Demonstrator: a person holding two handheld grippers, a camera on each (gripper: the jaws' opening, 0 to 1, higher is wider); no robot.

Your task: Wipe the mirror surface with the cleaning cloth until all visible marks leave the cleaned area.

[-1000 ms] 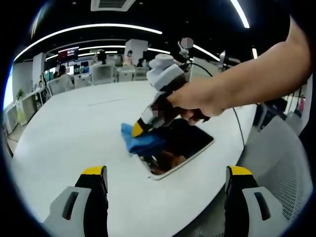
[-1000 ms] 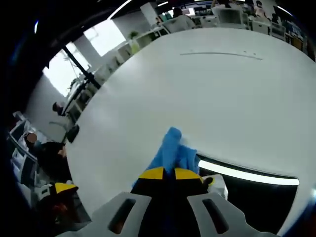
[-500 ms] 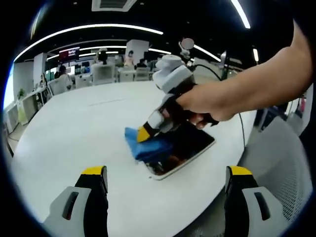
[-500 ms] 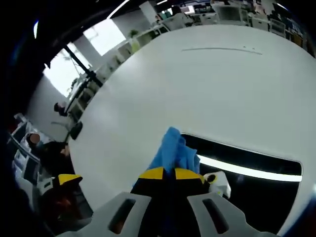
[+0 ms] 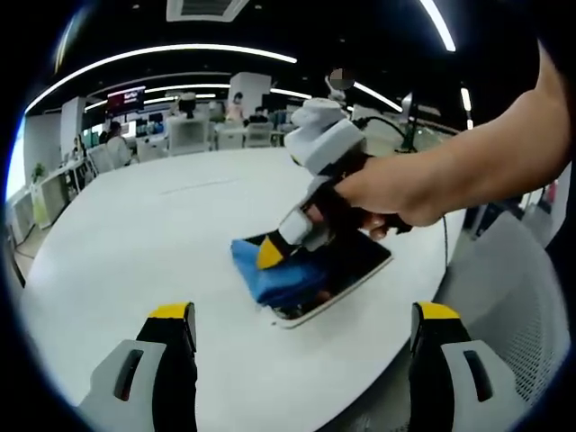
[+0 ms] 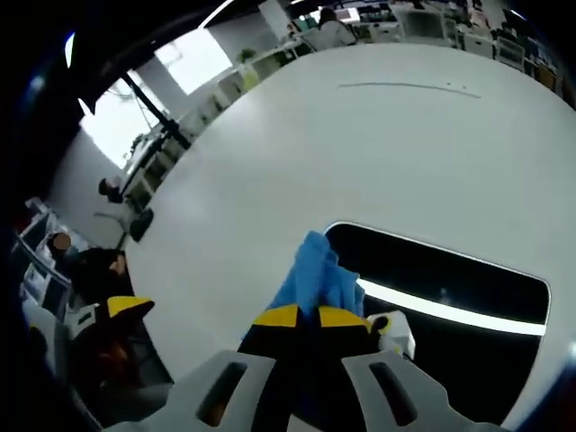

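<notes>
The left gripper view looks across the desk point(image 5: 135, 234) at the mirror point(image 5: 355, 265), while the right gripper view hangs close above that same mirror point(image 6: 450, 288).

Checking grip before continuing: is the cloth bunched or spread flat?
Bunched: the blue cloth bulges, crumpled, from the shut right gripper onto the mirror.

Mirror point(image 5: 346, 270): flat rectangle, white-edged, dark reflective face, lower centre of left gripper view. Blue cloth point(image 5: 274, 274): bunched, lying on mirror's left end; centre-bottom in right gripper view.
</notes>
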